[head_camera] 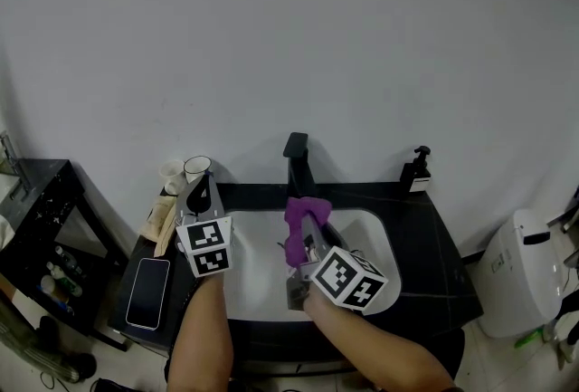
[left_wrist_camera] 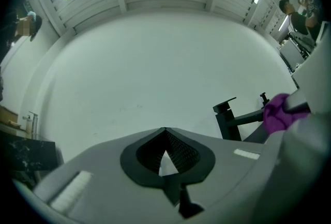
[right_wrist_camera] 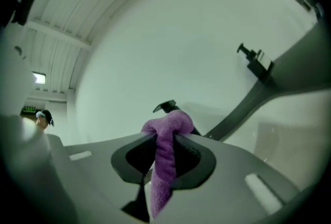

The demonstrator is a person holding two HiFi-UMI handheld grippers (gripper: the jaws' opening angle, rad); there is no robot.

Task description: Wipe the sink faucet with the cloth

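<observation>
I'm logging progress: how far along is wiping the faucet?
Done: the cloth is pinched in the right gripper. In hand: it is held up by the faucet, contact unclear. Left: seemingly the wiping itself; the left gripper is shut, empty.

On my head view the cloth [head_camera: 304,216] covers the faucet [head_camera: 296,157] spout, so I can't tell whether they touch. My arms [head_camera: 201,331] block the near rim of the sink [head_camera: 374,236]. The shelf [head_camera: 43,196] at left runs off the edge, and the bottles [head_camera: 63,278] on it are too small to identify.
</observation>
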